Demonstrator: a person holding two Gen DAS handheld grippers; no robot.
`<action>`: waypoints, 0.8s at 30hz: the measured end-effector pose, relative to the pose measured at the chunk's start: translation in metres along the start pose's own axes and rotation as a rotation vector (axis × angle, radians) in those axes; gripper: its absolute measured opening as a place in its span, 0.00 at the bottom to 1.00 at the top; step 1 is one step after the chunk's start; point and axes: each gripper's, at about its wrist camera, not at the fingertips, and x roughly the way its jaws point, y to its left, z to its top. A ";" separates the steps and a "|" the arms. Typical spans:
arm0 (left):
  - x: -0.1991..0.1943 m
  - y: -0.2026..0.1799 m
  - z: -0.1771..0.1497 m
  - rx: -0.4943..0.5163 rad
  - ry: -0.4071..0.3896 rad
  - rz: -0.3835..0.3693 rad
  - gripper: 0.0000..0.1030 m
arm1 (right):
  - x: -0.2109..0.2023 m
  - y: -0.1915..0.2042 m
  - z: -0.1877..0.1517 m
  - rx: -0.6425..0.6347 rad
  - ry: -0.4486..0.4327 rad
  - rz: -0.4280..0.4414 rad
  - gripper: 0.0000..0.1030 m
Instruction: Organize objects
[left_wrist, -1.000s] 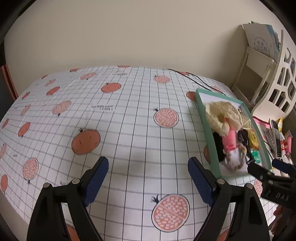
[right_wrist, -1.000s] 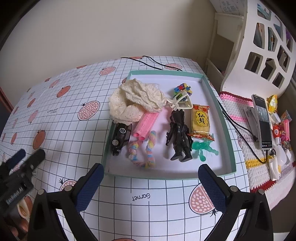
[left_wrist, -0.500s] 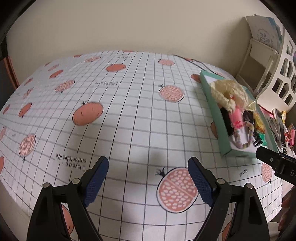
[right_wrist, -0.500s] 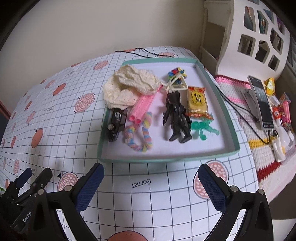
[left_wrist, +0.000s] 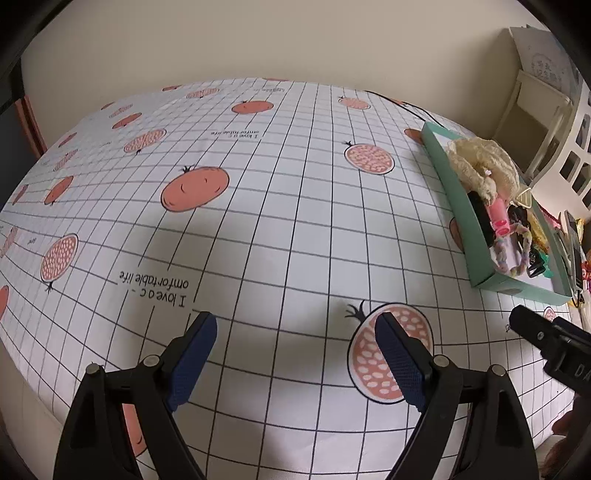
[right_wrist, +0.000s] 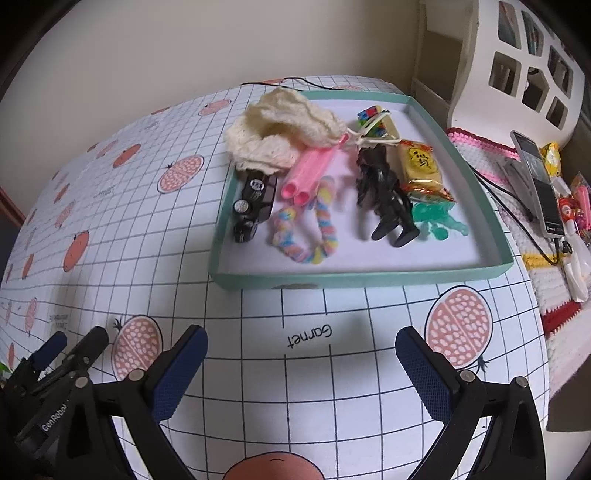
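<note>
Green tray (right_wrist: 369, 278), two pink rollers (right_wrist: 308, 173)

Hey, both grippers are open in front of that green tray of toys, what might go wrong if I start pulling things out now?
Three risks, judging from the right wrist view:
1. The cream knitted cloth overlaps the pink tubes and the black toy car, so lifting one may drag the others.
2. The black figure lies against the snack packet and the green toy; the right gripper could pinch two at once.
3. The shallow tray might slide on the tablecloth.
</note>
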 end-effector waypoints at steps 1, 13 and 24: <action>0.001 0.001 -0.001 -0.003 0.003 0.002 0.85 | 0.001 0.001 -0.001 -0.001 0.001 0.000 1.00; 0.008 0.002 -0.007 0.006 0.022 0.025 0.85 | 0.017 0.004 -0.016 -0.012 0.023 -0.013 1.00; 0.008 0.003 -0.008 0.009 0.010 0.058 0.85 | 0.020 0.008 -0.021 -0.042 0.001 -0.053 1.00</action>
